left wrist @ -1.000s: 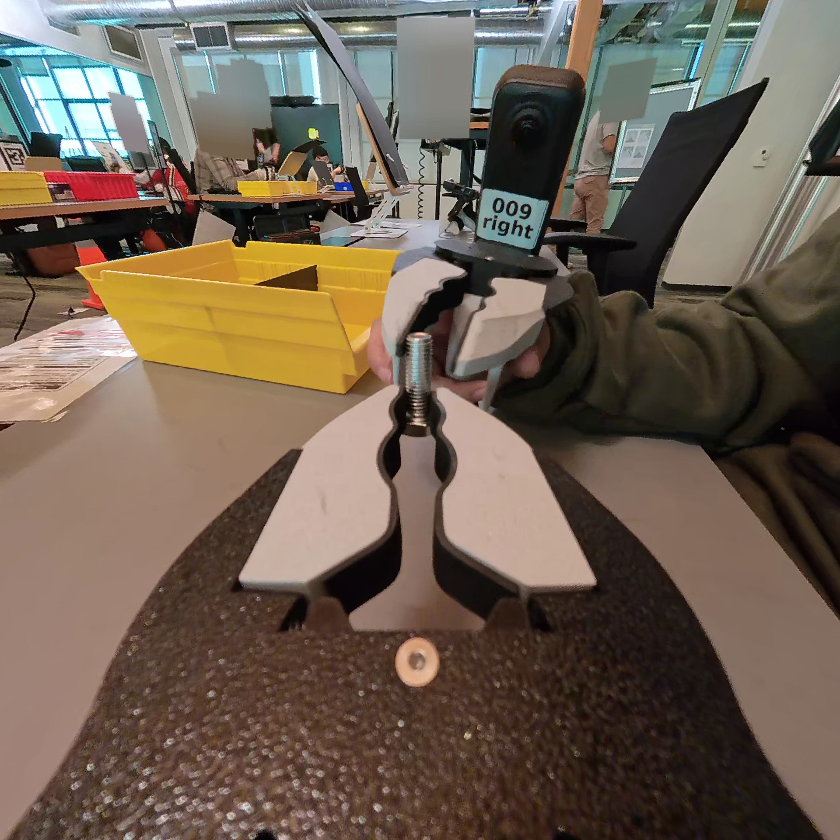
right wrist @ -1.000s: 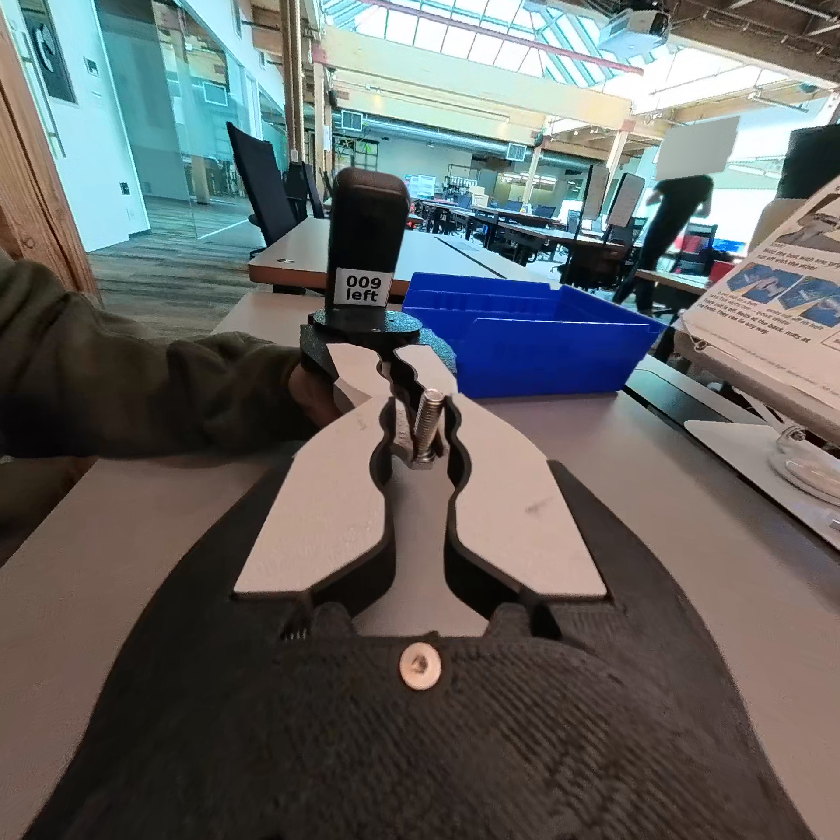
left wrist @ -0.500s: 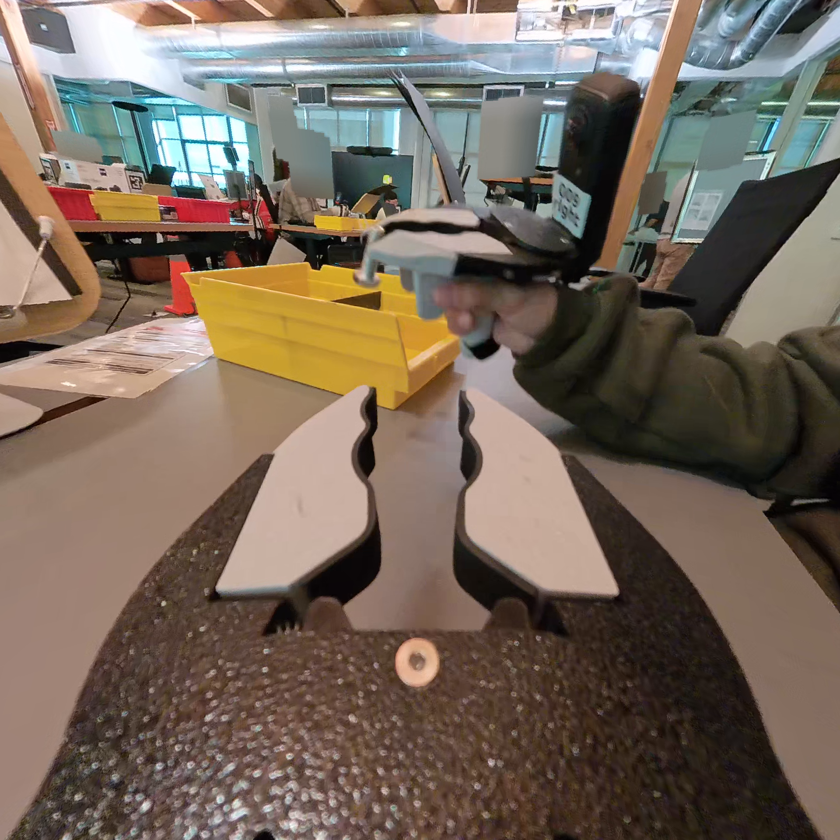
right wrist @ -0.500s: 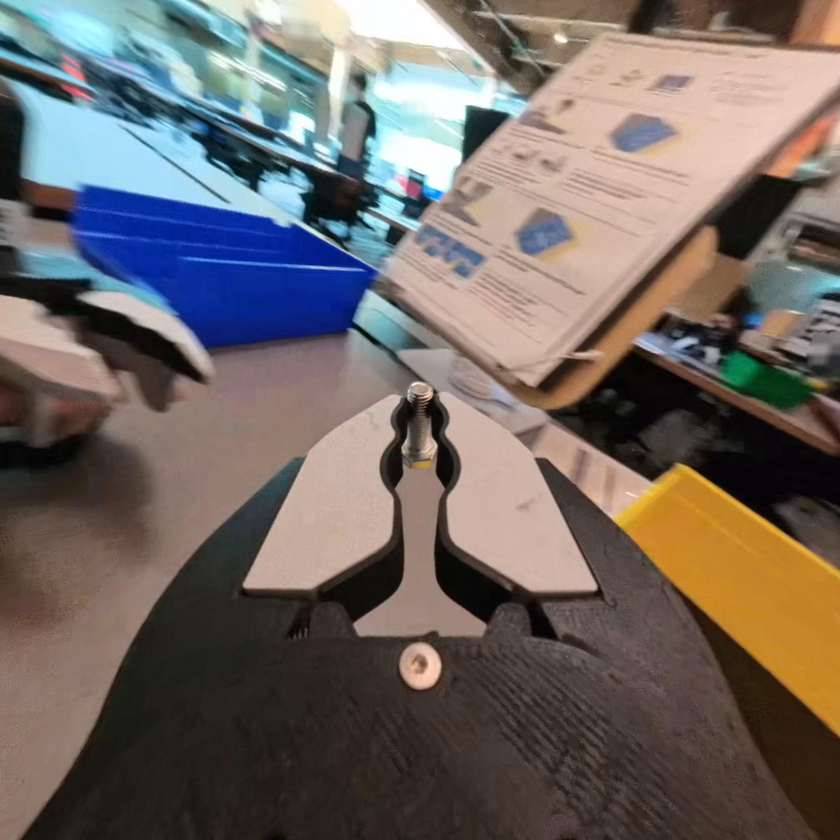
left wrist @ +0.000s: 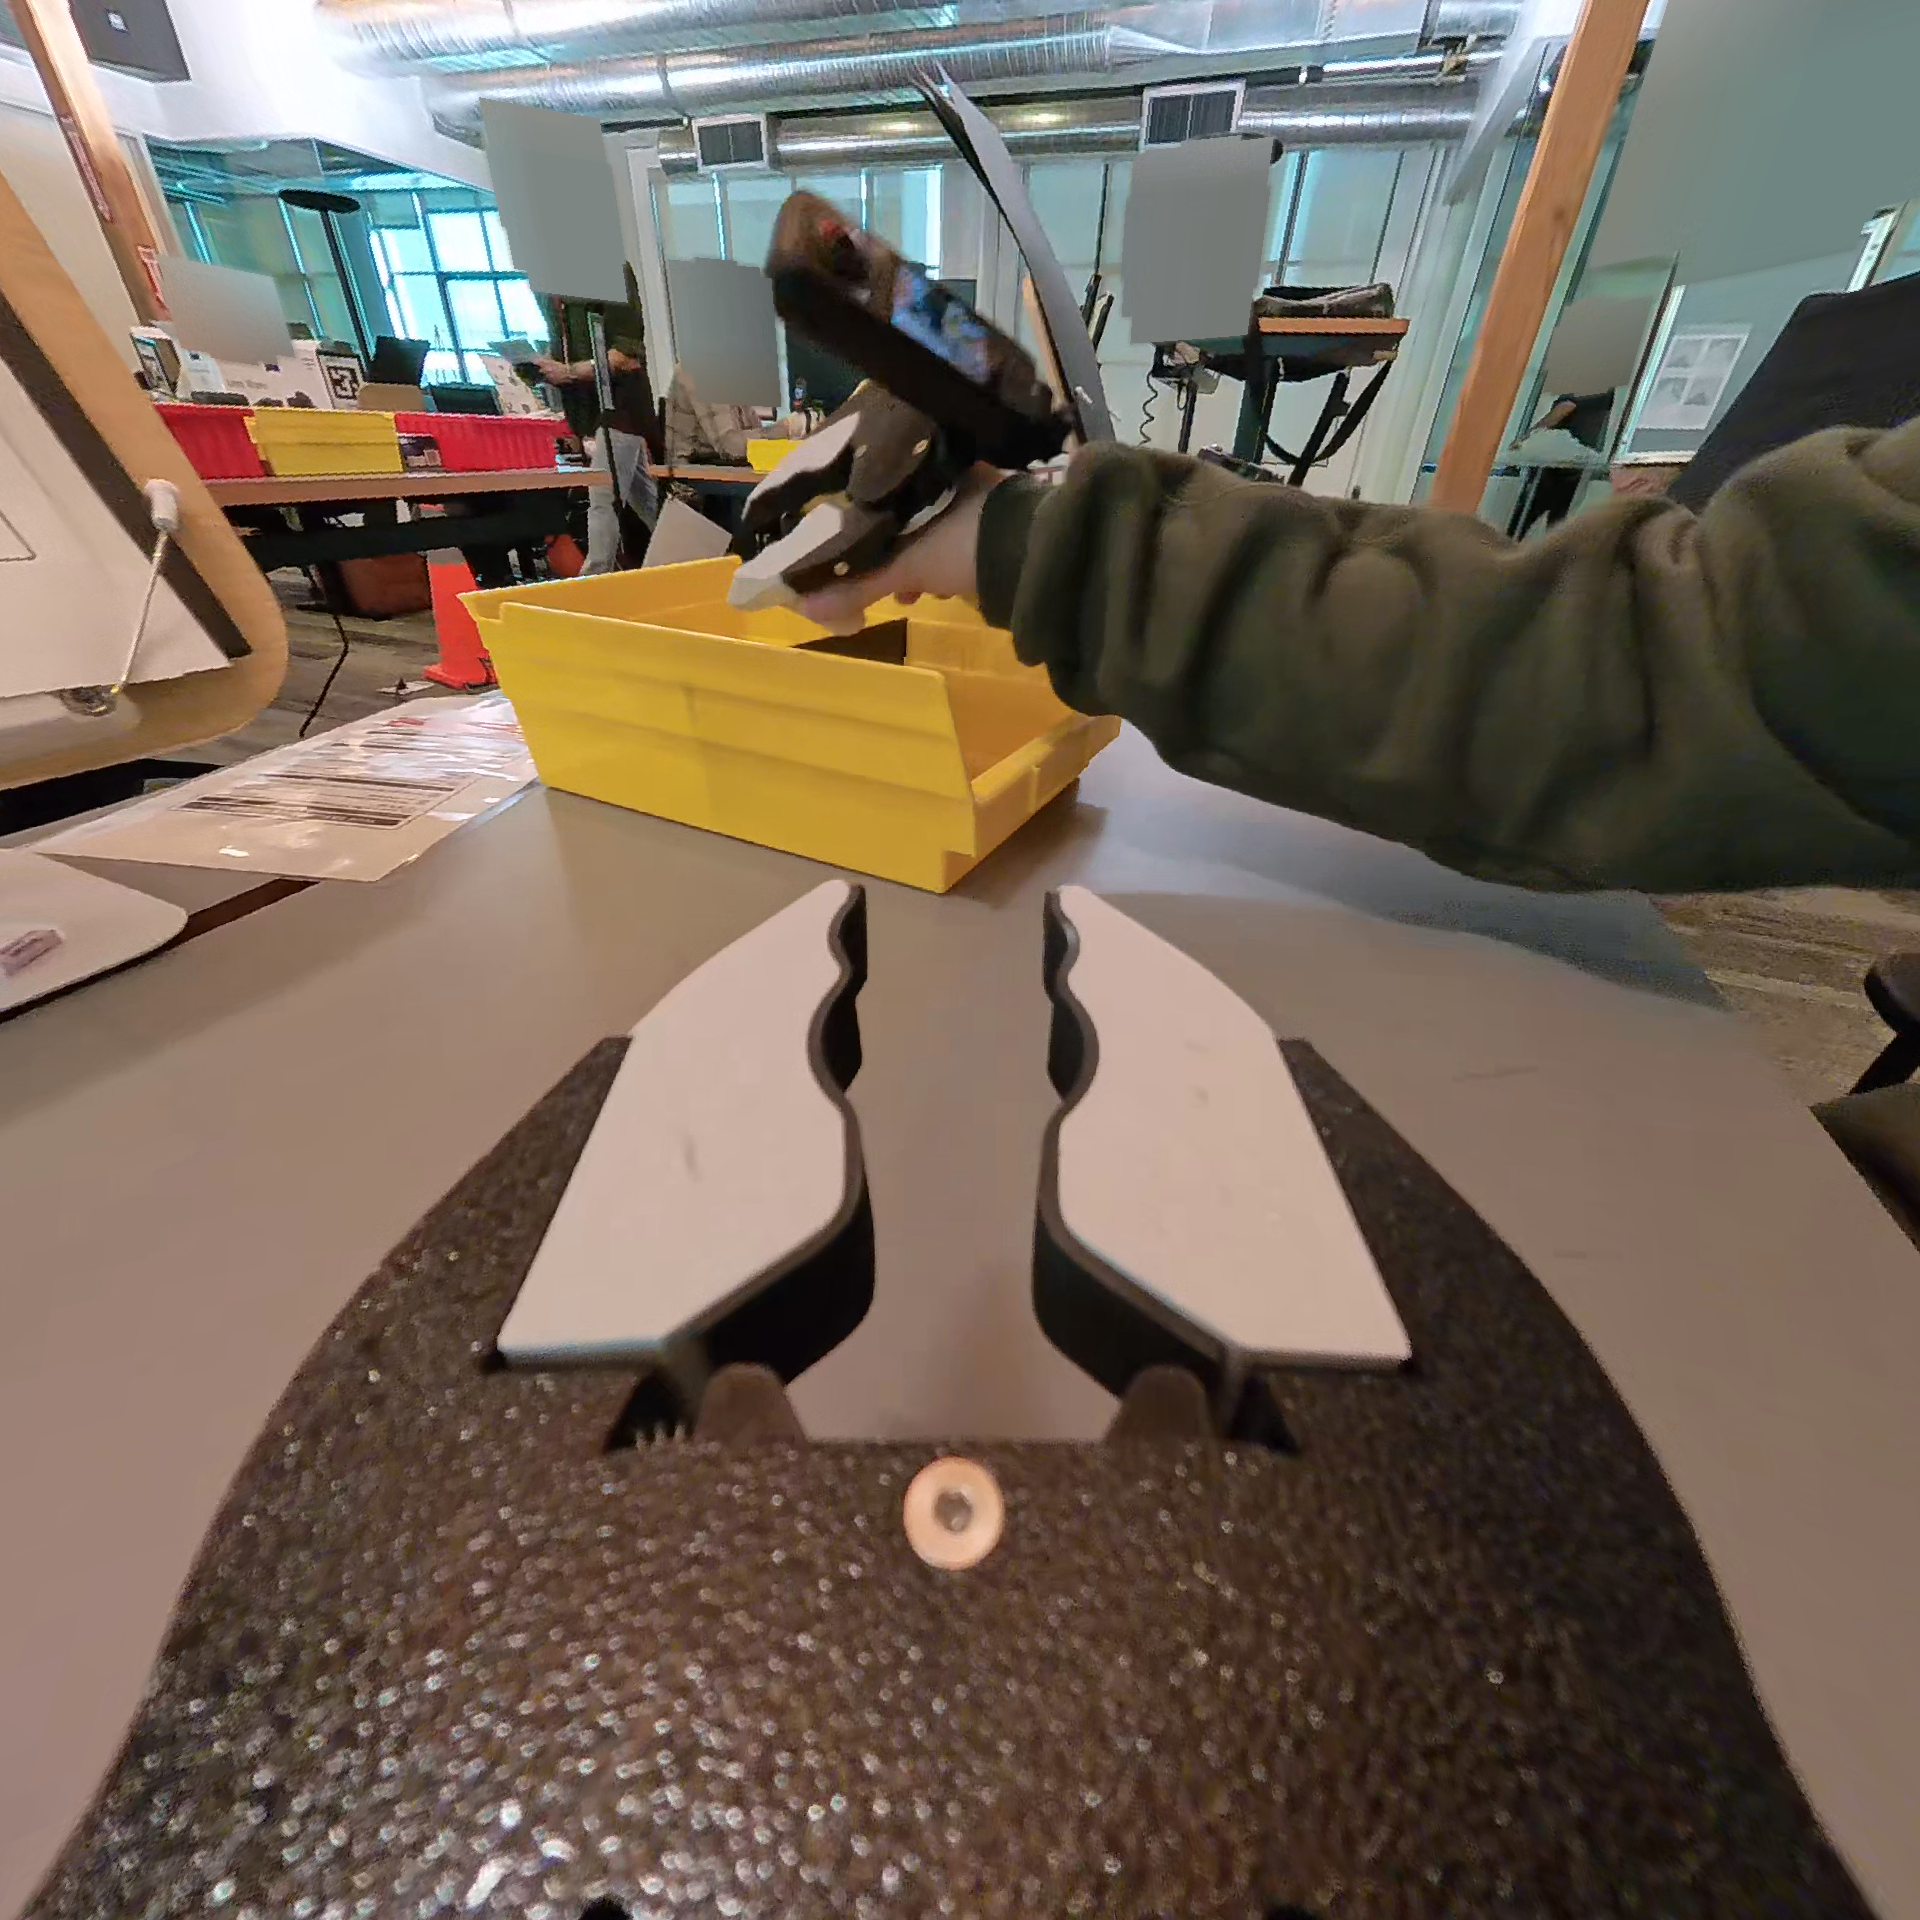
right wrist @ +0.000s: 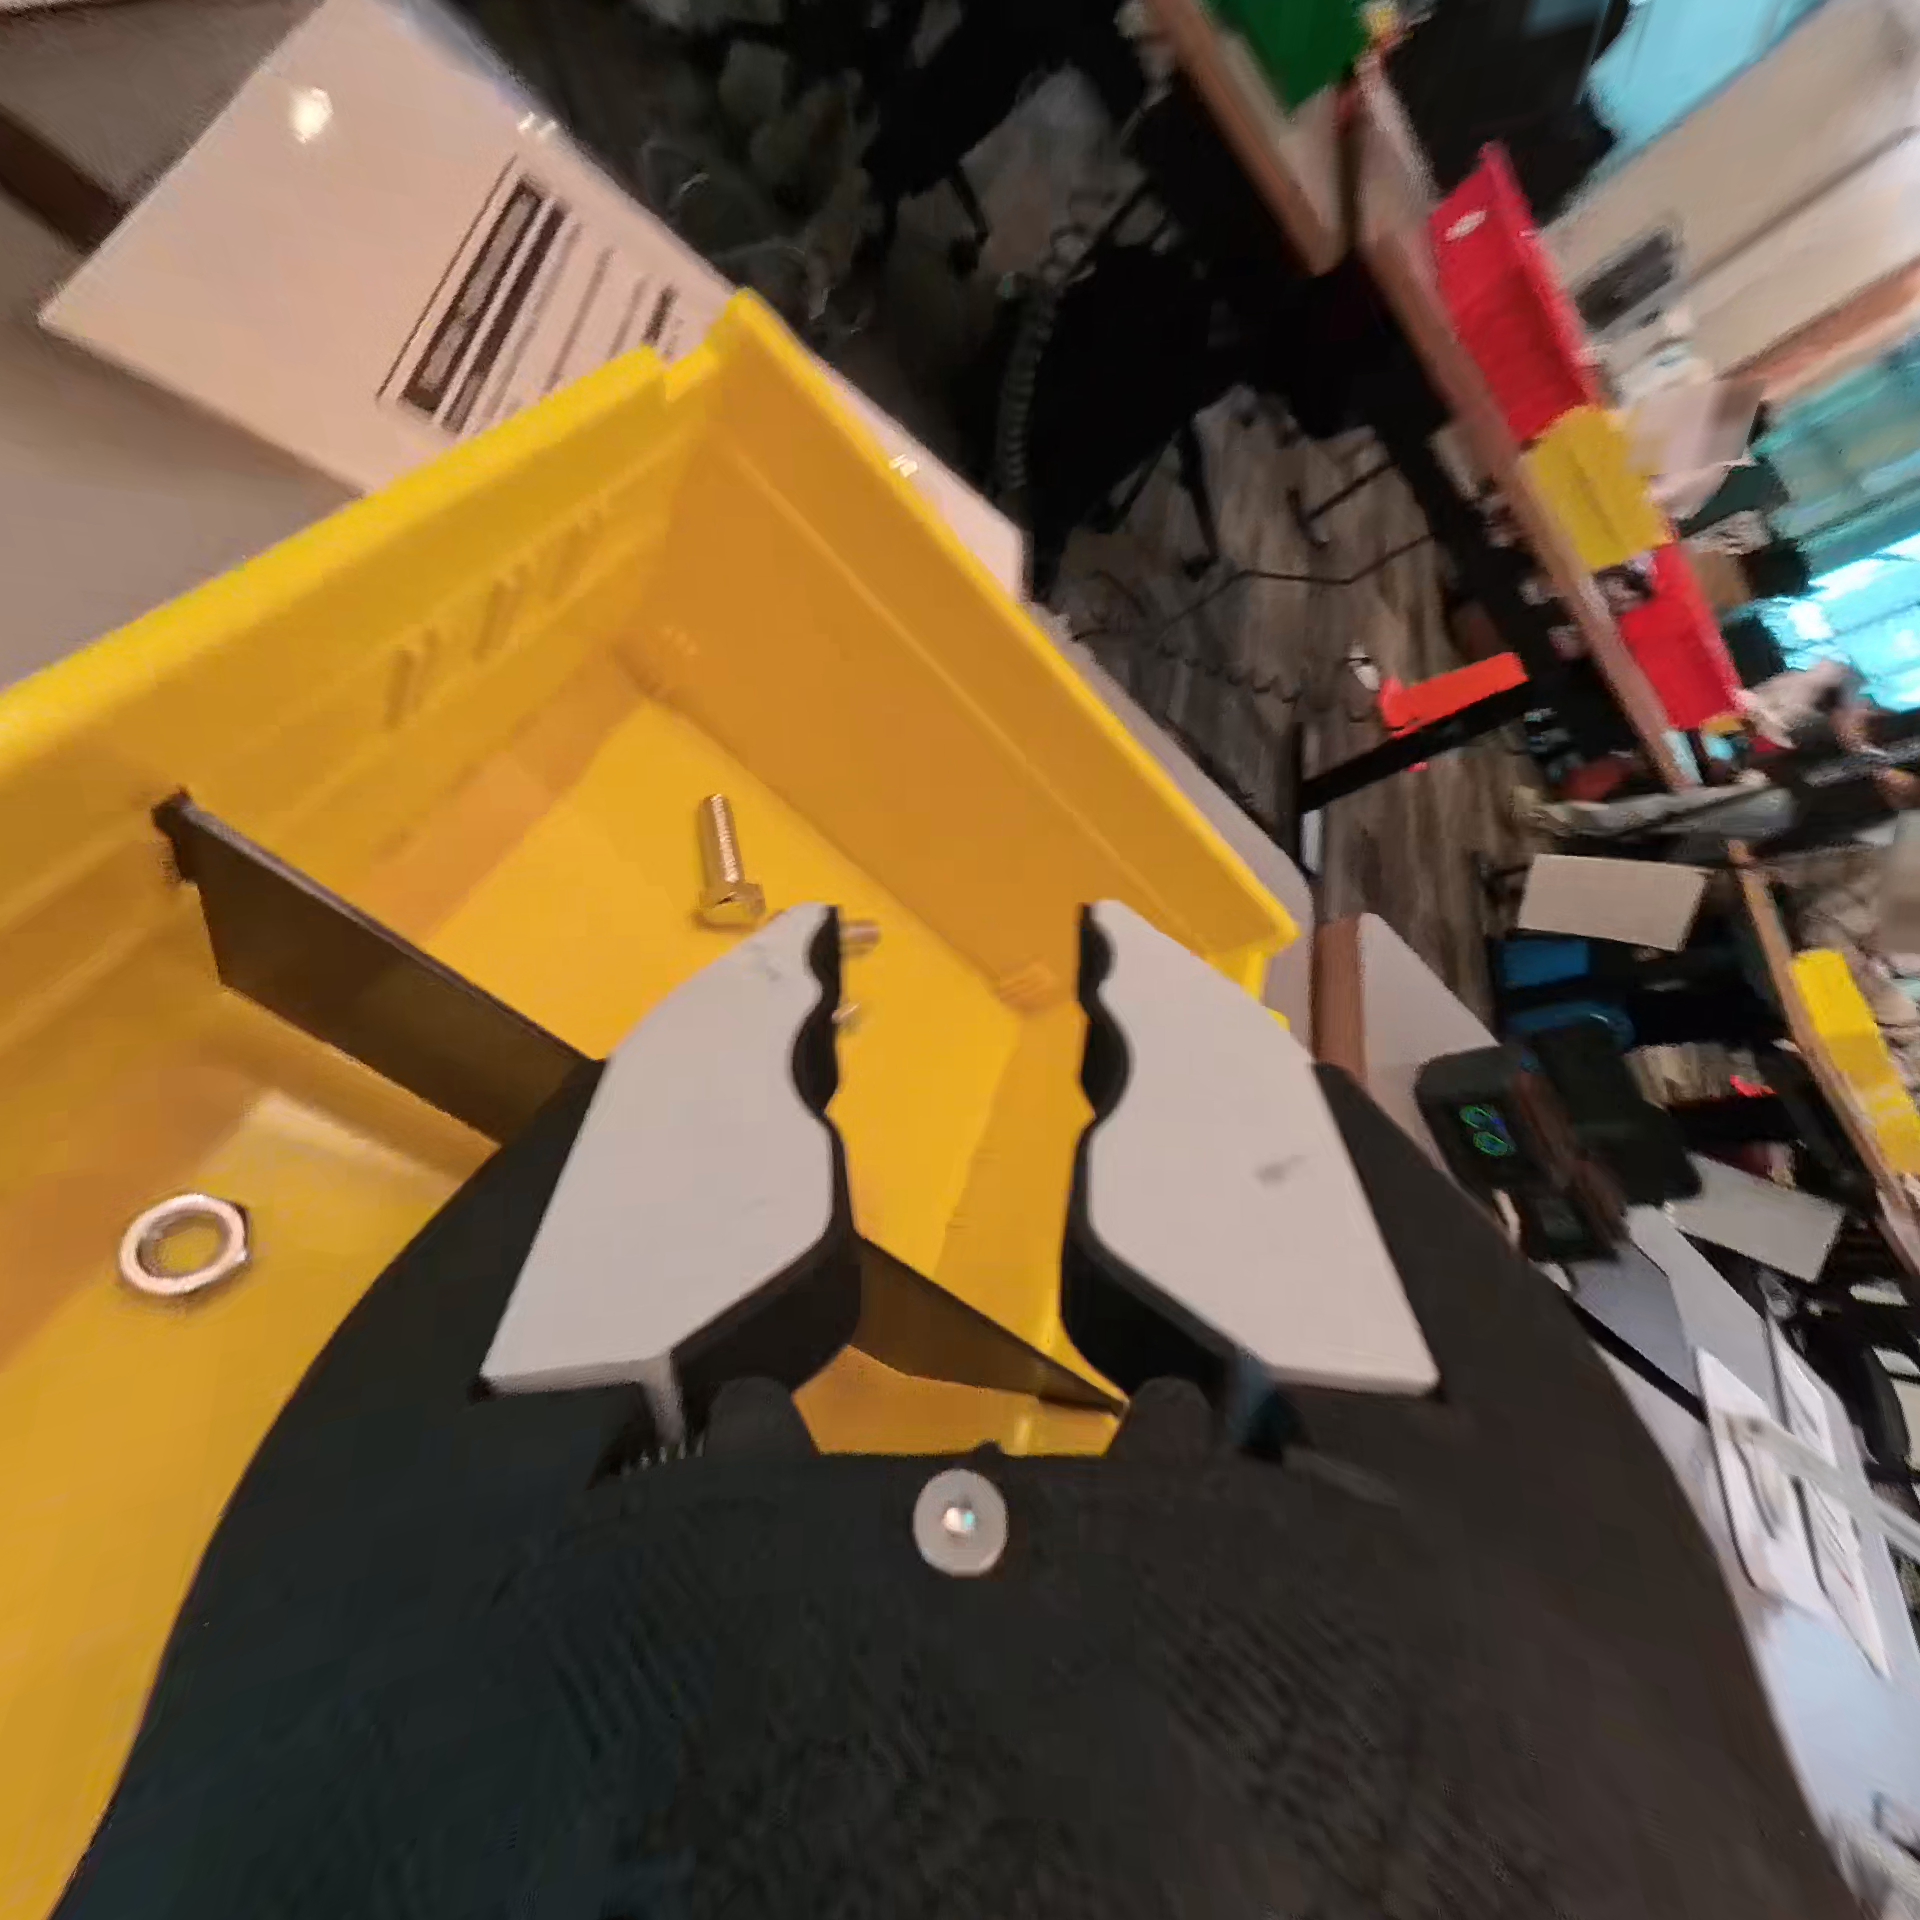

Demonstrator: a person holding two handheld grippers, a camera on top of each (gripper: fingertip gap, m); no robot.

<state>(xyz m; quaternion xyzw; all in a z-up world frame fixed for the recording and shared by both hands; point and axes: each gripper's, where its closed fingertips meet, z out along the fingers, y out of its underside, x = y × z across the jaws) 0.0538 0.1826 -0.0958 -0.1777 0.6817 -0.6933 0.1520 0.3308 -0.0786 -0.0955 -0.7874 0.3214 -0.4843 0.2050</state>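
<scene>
two hand-held grippers show here, and both stand with their fingers spread wide and nothing between them. the right hand-held gripper hangs tipped down over the yellow bin, and its tips sit above the bin's far part, past the dark divider that cuts the bin in two. just beyond its left fingertip lies a bolt on the bin floor, head toward the hand-held gripper and thread pointing away, so its long line runs almost the same way as the fingers. a second small bit of metal peeks out right beside that same fingertip, but it is too hidden to say what it is. a nut lies flat in the near part of the bin, off to the left, on the other side of the divider. the left hand-held gripper rests low over the grey worktop, well back from the yellow bin, so the right one is much nearer to the bolt. a sheet of paper lies on the worktop left of the bin.
</scene>
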